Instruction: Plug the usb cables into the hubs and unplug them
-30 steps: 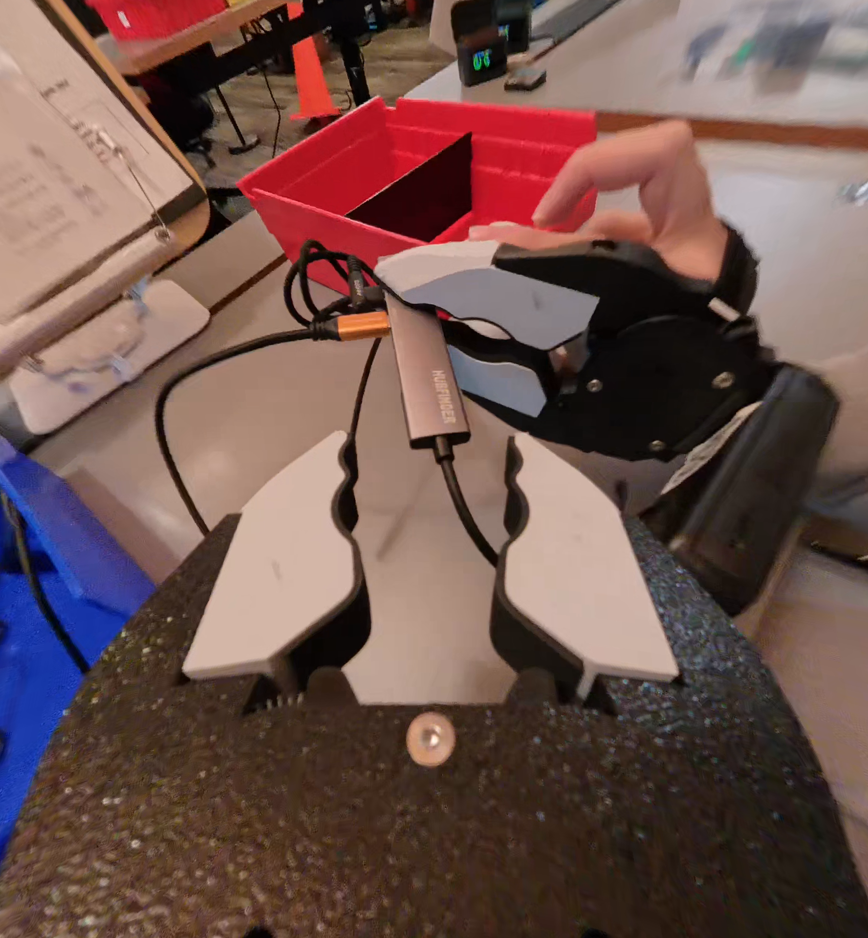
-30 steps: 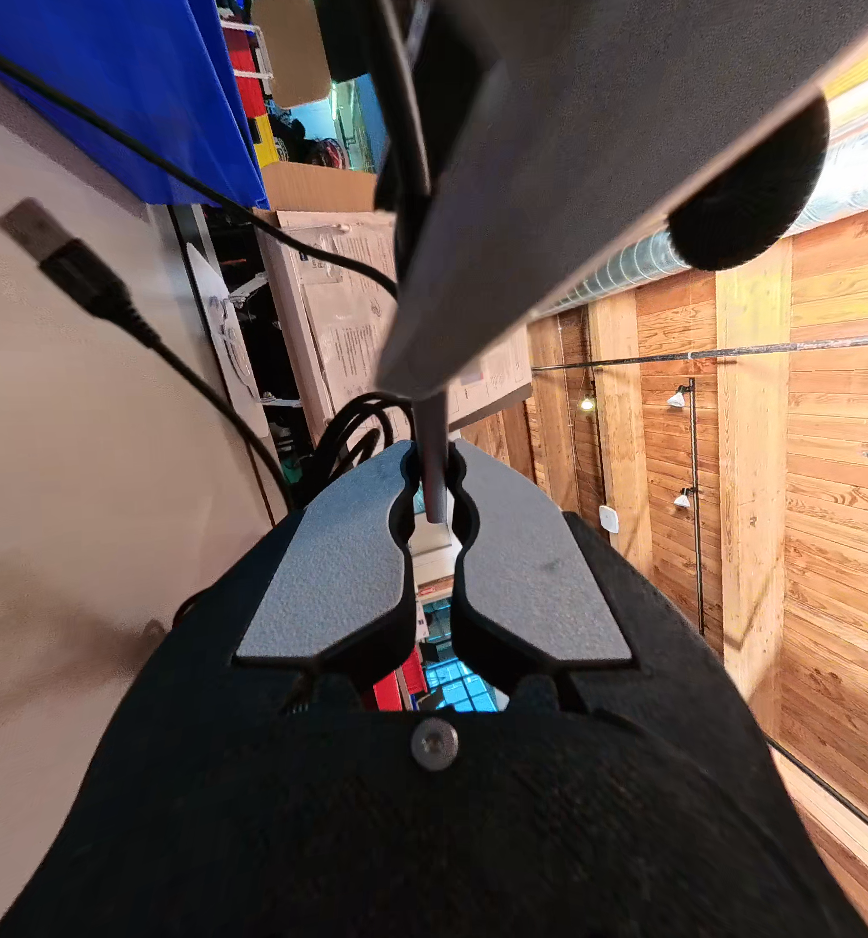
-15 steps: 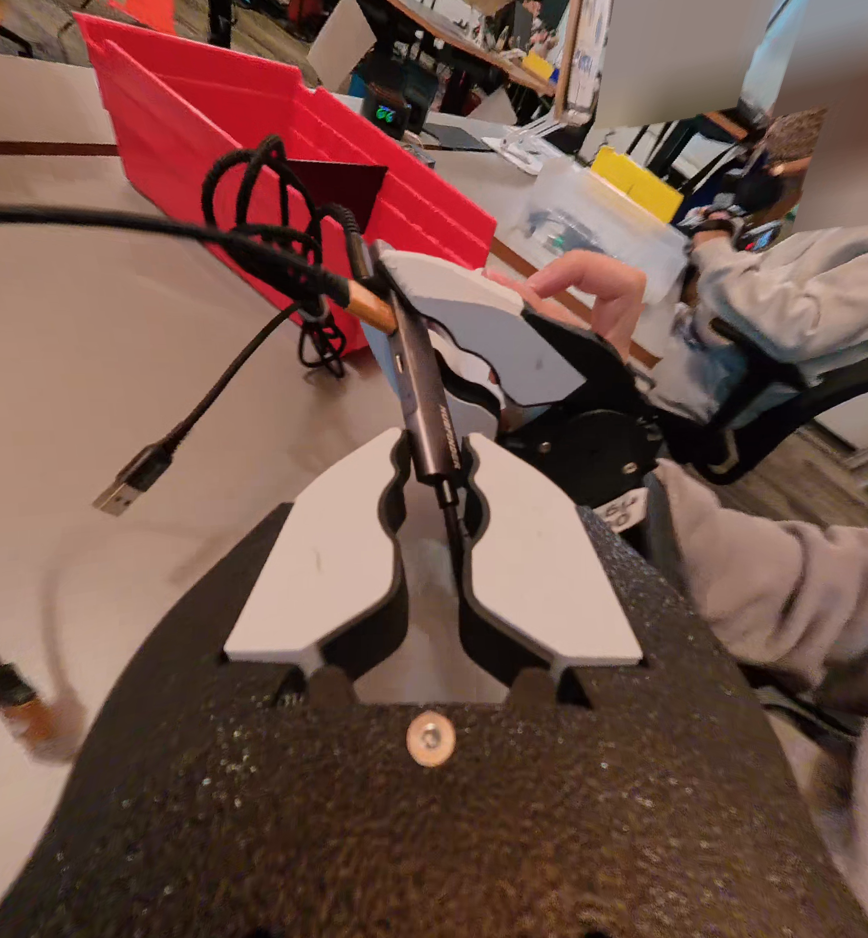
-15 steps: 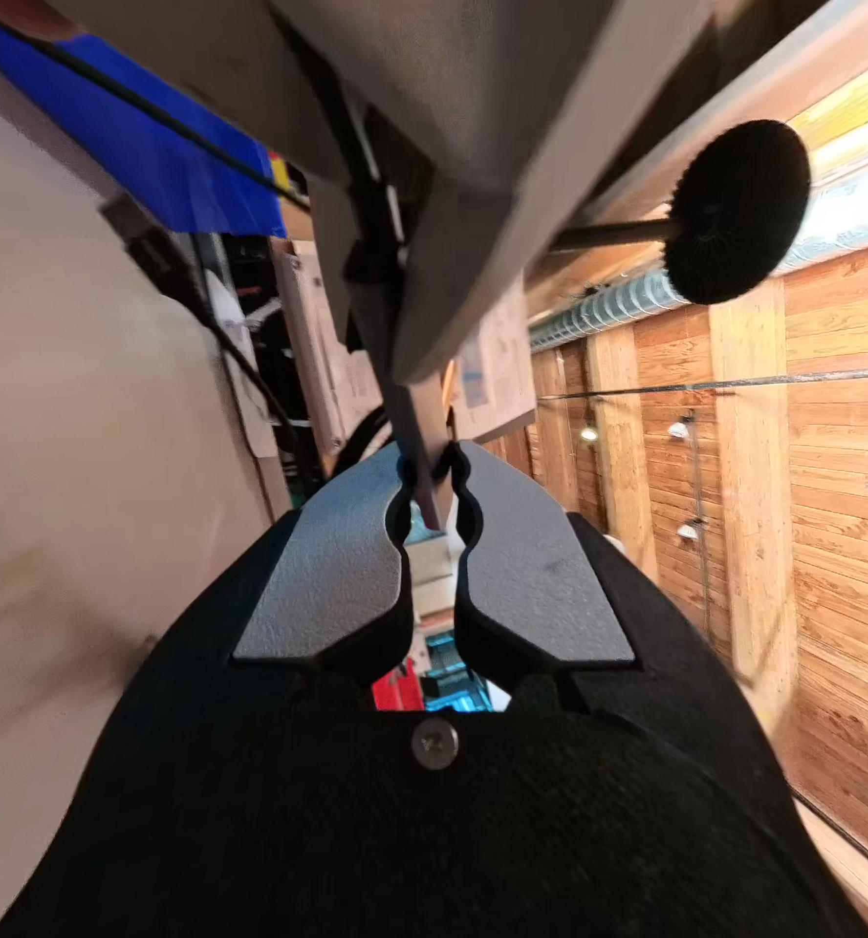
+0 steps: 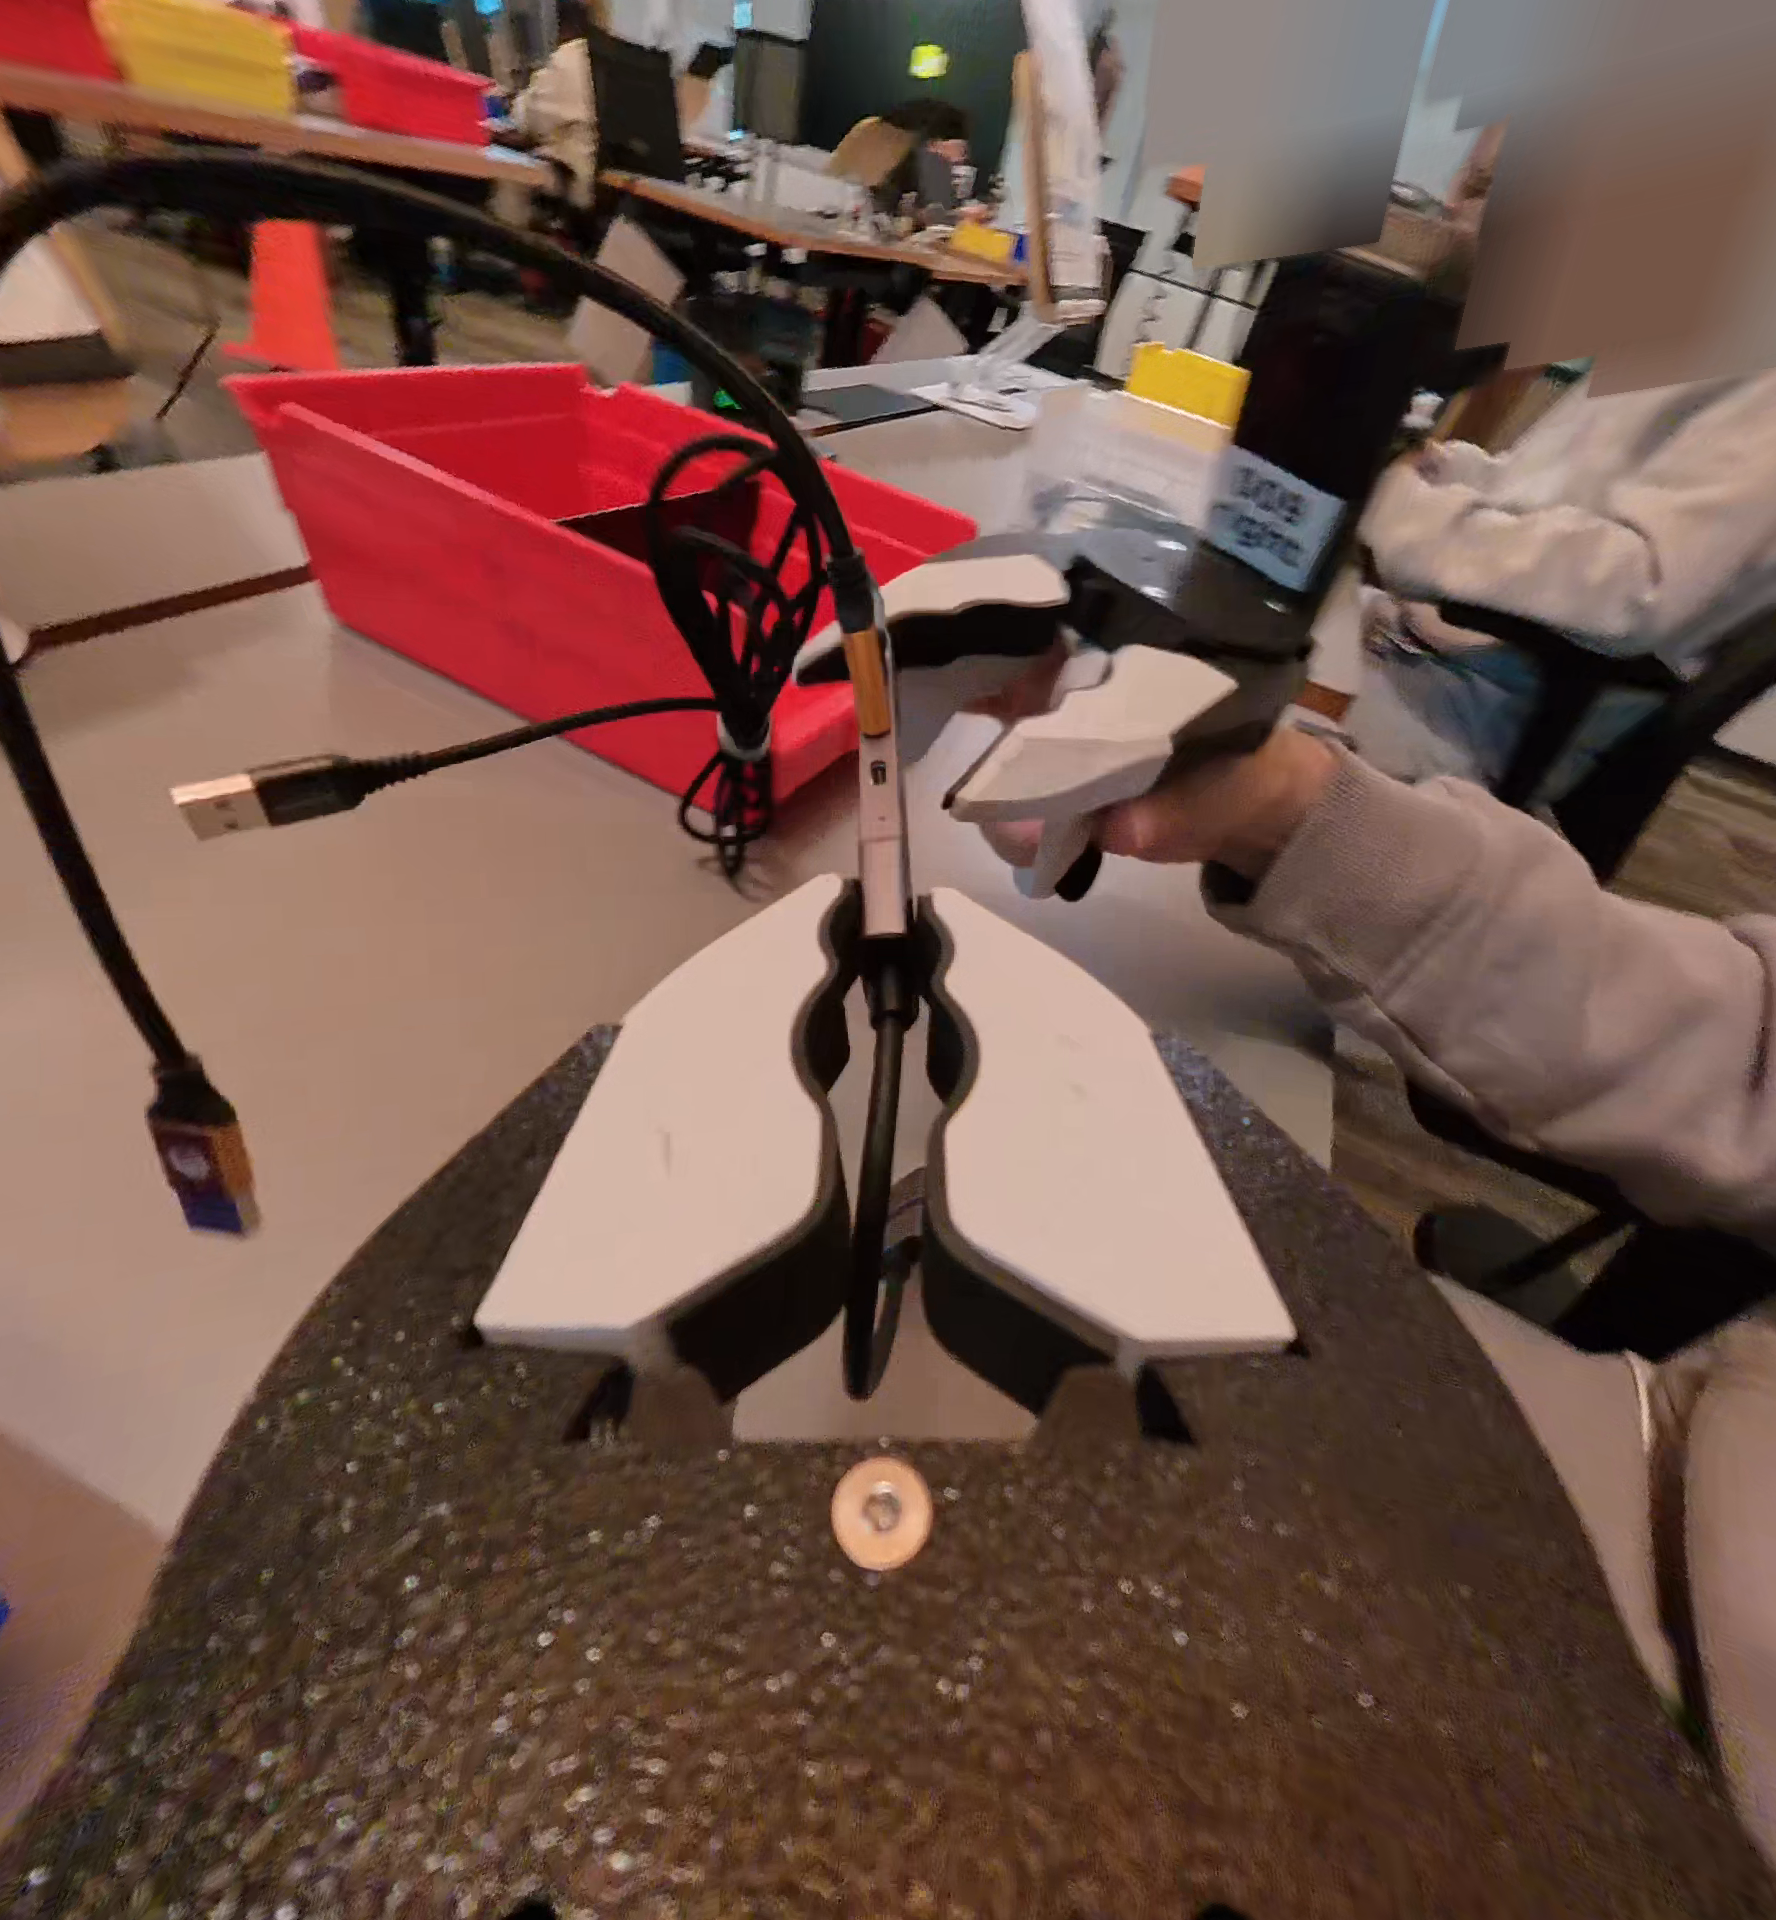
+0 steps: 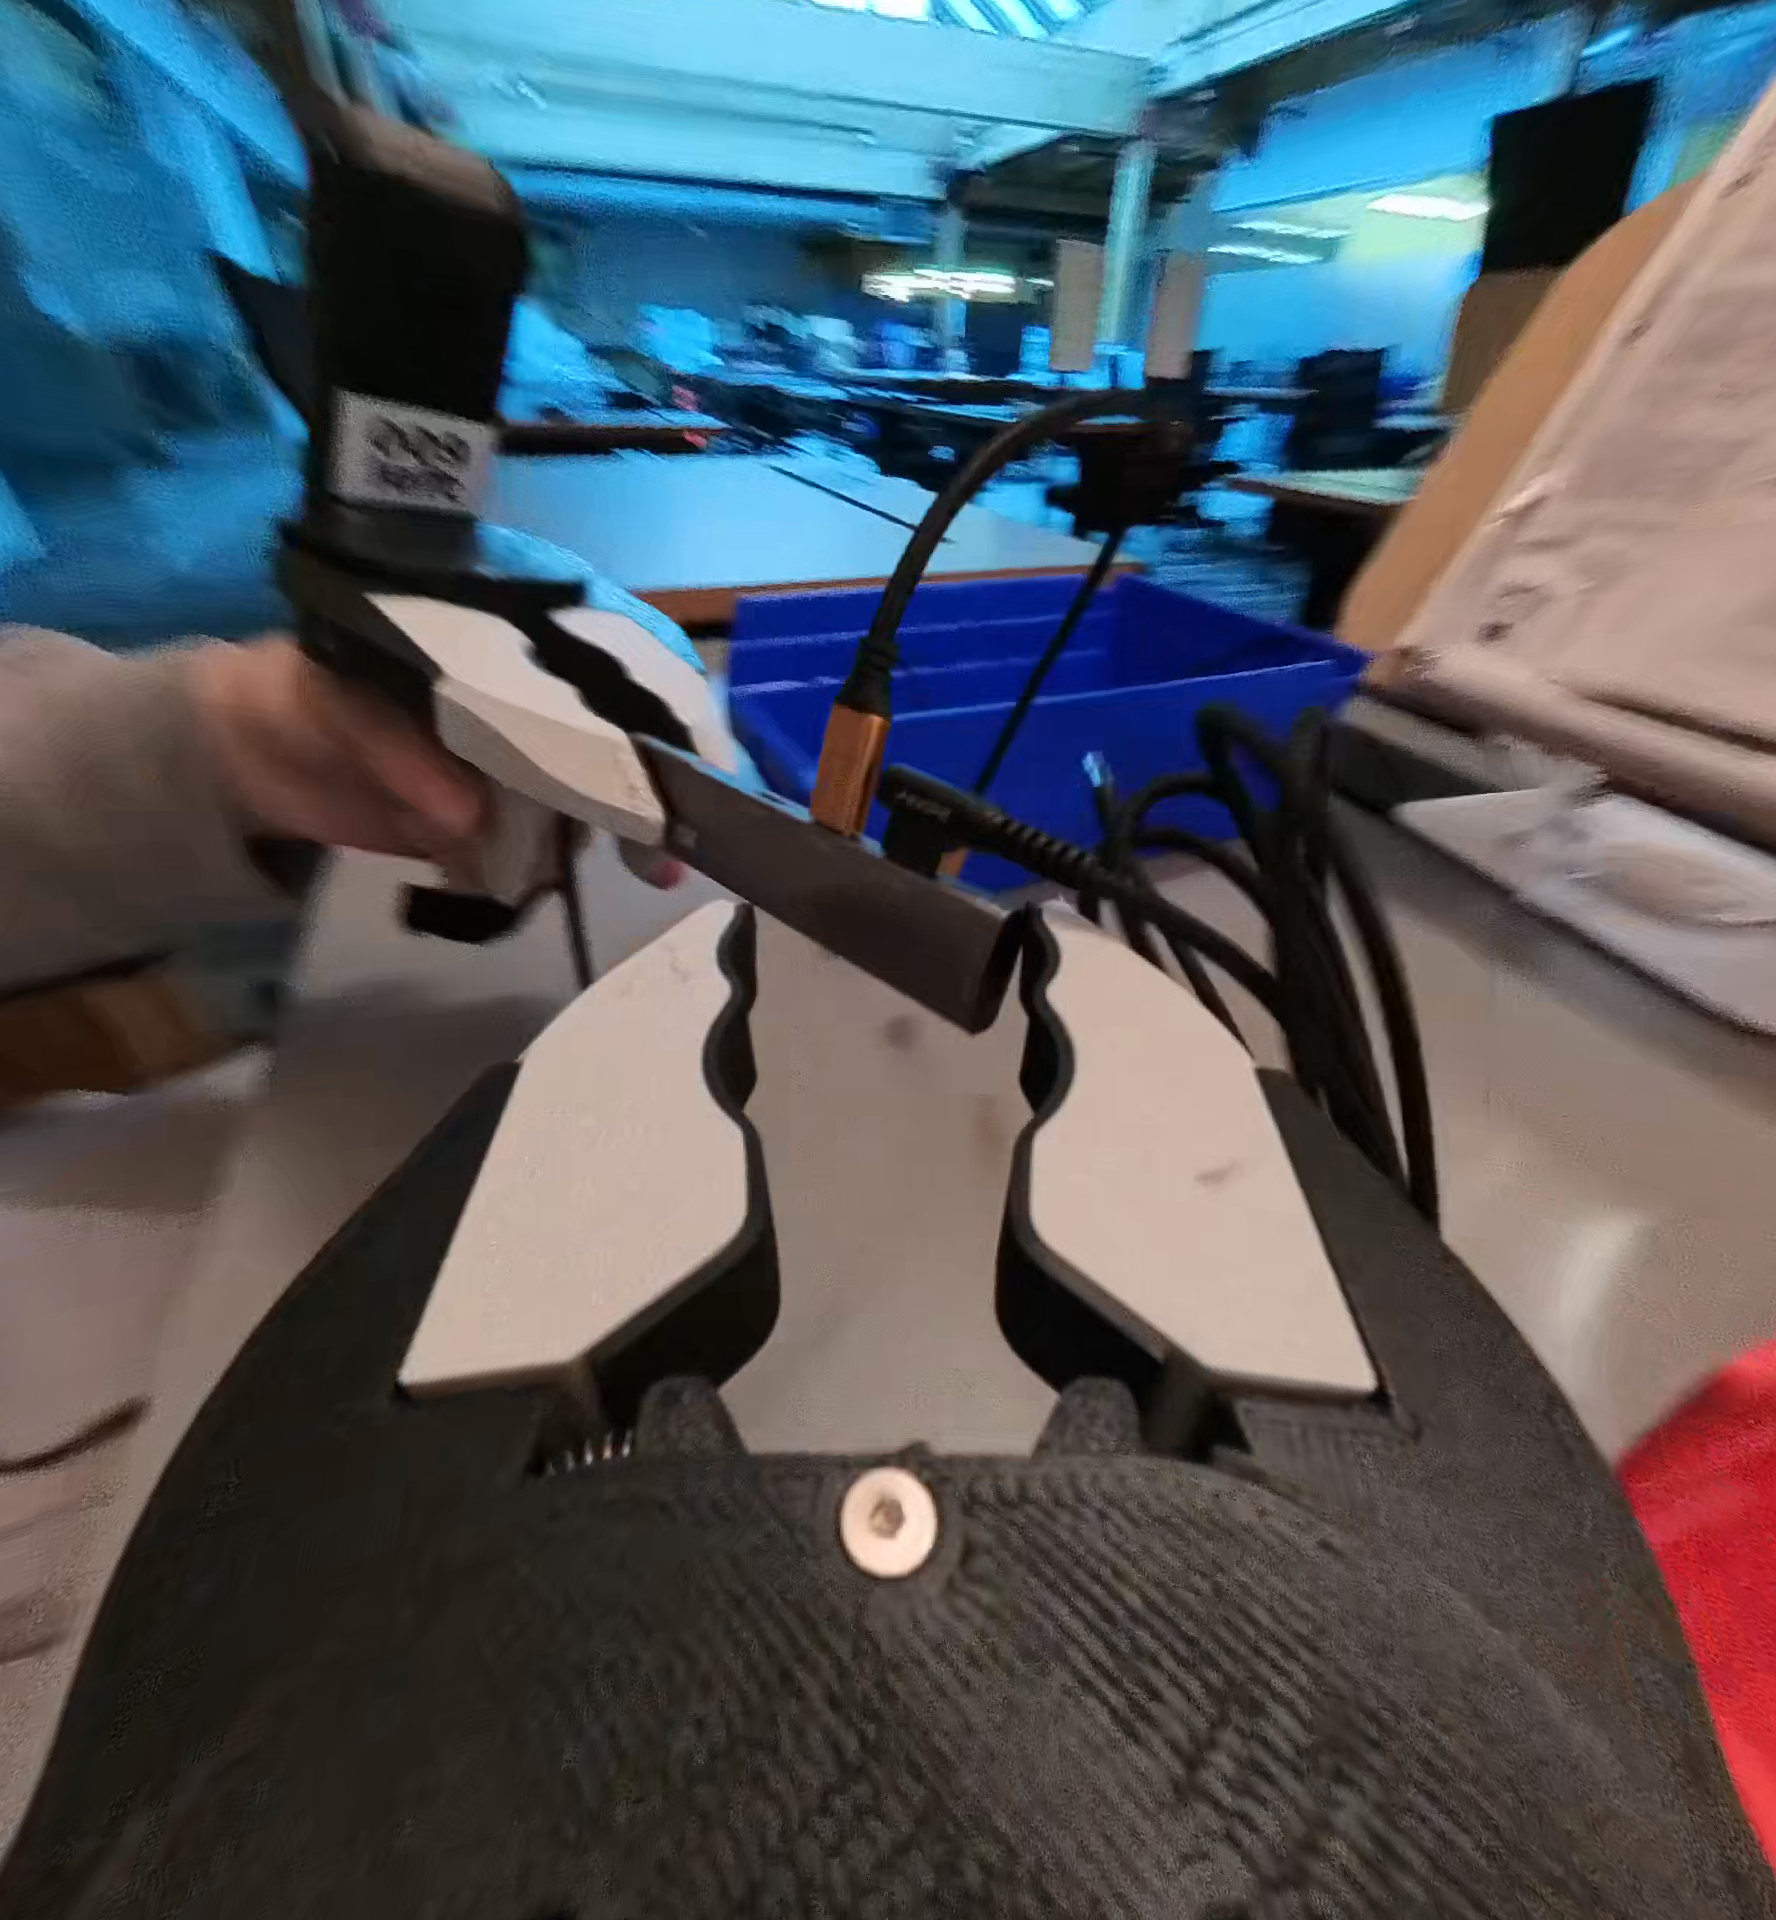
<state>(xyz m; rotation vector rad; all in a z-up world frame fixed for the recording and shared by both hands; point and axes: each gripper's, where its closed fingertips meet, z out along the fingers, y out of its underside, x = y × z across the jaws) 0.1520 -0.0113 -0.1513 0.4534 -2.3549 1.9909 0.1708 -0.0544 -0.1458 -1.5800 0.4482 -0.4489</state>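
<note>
Though its lettering perhaps blurred, hub [image 5: 882,831] between left tongs [image 5: 884,914].

Even indoor light; right view blue-tinted, blurred; edges warped.

A slim grey hub [image 5: 882,831] is held above the table. An orange-collared black cable [image 5: 868,681] sits plugged into it; a loose USB plug [image 5: 240,802] hangs nearby.
</note>
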